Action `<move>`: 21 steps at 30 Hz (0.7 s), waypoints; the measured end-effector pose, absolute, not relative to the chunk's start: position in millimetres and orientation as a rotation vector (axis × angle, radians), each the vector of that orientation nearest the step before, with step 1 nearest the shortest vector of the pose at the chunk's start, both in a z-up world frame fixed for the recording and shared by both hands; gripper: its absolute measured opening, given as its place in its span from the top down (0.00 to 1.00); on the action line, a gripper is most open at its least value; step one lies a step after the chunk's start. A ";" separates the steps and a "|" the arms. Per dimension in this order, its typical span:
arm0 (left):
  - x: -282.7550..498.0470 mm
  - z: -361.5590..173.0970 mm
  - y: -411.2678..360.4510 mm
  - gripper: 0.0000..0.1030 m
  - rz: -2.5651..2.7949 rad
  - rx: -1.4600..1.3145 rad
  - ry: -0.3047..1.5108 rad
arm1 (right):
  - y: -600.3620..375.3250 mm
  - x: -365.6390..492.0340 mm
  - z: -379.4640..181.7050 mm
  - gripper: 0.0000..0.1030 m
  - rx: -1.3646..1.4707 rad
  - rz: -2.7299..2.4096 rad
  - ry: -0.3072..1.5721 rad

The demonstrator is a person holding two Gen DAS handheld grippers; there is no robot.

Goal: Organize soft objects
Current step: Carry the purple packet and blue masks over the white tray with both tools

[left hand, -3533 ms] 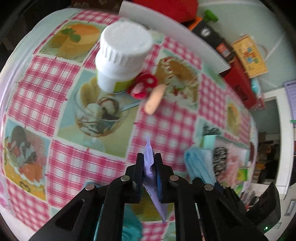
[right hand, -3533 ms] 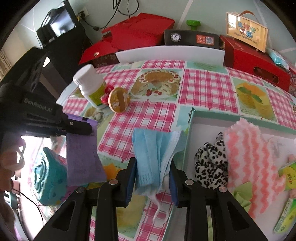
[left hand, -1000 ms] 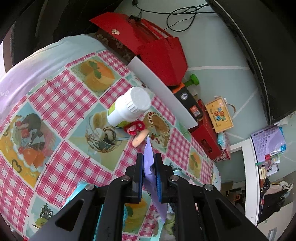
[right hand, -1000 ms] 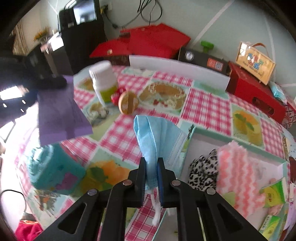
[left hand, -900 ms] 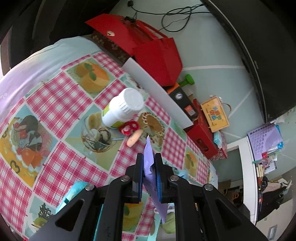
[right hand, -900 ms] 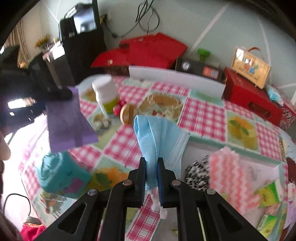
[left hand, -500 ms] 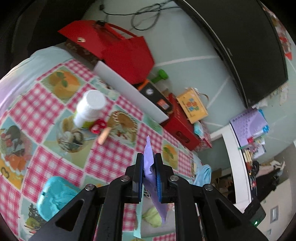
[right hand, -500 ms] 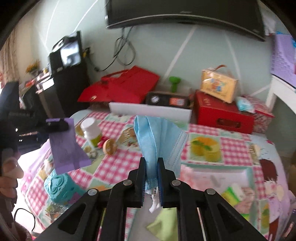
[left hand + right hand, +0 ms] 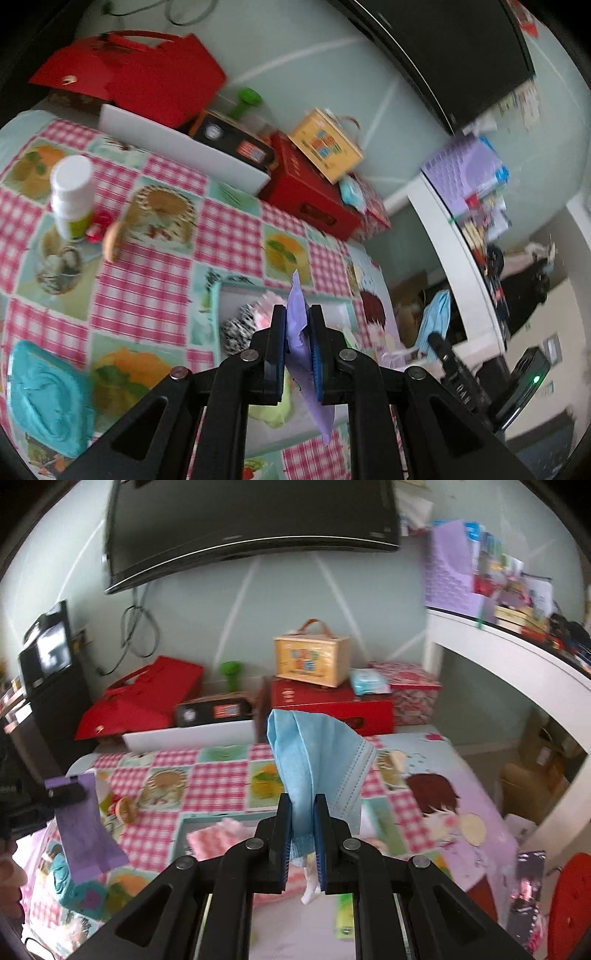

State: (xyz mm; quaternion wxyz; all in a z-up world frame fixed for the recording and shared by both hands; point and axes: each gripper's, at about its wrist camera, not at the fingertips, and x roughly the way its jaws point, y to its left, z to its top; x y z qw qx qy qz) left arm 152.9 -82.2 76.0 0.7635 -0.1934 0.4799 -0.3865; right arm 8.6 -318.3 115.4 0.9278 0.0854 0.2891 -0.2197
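My left gripper (image 9: 297,332) is shut on a flat purple cloth (image 9: 295,306), which hangs above the teal-rimmed white tray (image 9: 218,295). From the right wrist view that purple cloth (image 9: 86,827) dangles at the far left. My right gripper (image 9: 302,812) is shut on a folded blue face mask (image 9: 314,753), held in the air over the tray's right part. In the tray lie a leopard-print cloth (image 9: 238,328), a pink zigzag cloth (image 9: 218,836) and a green piece (image 9: 269,413). The mask (image 9: 437,317) also shows at the right of the left wrist view.
On the checked tablecloth stand a white bottle (image 9: 72,192) with small red and tan items beside it, and a teal bundle (image 9: 48,395) near the front left. Red boxes (image 9: 332,705) and a yellow case (image 9: 312,657) line the back. A white desk (image 9: 517,653) stands right.
Both grippers have risen and swung right, from over the bare cloth to above the tray. Each keeps its hold, left on the purple cloth and right on the mask.
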 end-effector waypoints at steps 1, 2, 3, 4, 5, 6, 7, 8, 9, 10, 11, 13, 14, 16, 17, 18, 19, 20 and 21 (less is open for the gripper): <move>150.7 75.6 -86.5 0.89 -0.851 -0.408 1.048 | -322.1 5.0 115.7 0.89 0.181 -0.457 0.590; 148.1 74.9 -92.6 0.89 -0.865 -0.392 1.055 | -326.3 0.9 116.0 0.89 0.186 -0.467 0.589; 145.8 74.1 -98.0 0.89 -0.879 -0.380 1.061 | -329.5 -2.5 116.2 0.89 0.190 -0.476 0.589; 142.6 72.9 -105.2 0.89 -0.895 -0.362 1.068 | -331.2 -5.7 115.9 0.89 0.194 -0.484 0.591; 140.6 71.8 -109.8 0.89 -0.902 -0.349 1.073 | -334.3 -8.7 115.1 0.89 0.199 -0.492 0.594; 138.2 69.8 -116.2 0.89 -0.910 -0.332 1.081 | -336.8 -11.0 113.6 0.89 0.204 -0.497 0.599; 136.0 66.6 -122.6 0.89 -0.916 -0.316 1.095 | -338.0 -11.9 111.5 0.89 0.207 -0.498 0.607; 134.5 63.8 -126.7 0.89 -0.919 -0.307 1.107 | -338.3 -11.5 109.4 0.89 0.207 -0.497 0.614; 132.7 60.0 -132.0 0.89 -0.924 -0.293 1.122 | -337.9 -10.6 105.7 0.89 0.206 -0.495 0.626; 131.5 56.2 -137.2 0.89 -0.925 -0.281 1.136 | -337.1 -9.6 103.1 0.89 0.205 -0.491 0.636; 130.7 52.3 -140.7 0.89 -0.924 -0.270 1.150 | -336.2 -8.7 100.7 0.89 0.206 -0.487 0.643; 129.1 44.0 -147.4 0.89 -0.924 -0.247 1.182 | -334.9 -5.3 95.5 0.89 0.210 -0.474 0.663; 128.4 40.3 -149.3 0.89 -0.922 -0.240 1.196 | -333.6 -2.3 91.9 0.89 0.215 -0.463 0.676; 128.8 32.4 -153.6 0.89 -0.916 -0.222 1.221 | -331.3 3.2 83.8 0.89 0.226 -0.441 0.707; 129.2 29.2 -154.2 0.89 -0.912 -0.216 1.230 | -329.7 6.2 79.4 0.89 0.224 -0.432 0.724; 130.1 25.0 -155.2 0.89 -0.906 -0.209 1.241 | -327.1 8.9 74.8 0.89 0.219 -0.427 0.741; 131.2 20.7 -156.2 0.89 -0.900 -0.202 1.253 | -325.1 11.4 70.7 0.89 0.215 -0.423 0.756; 132.0 16.6 -157.0 0.89 -0.898 -0.198 1.267 | -322.2 15.2 64.3 0.89 0.209 -0.414 0.778; 133.0 12.7 -157.4 0.89 -0.896 -0.197 1.279 | -320.3 17.8 59.2 0.89 0.207 -0.405 0.794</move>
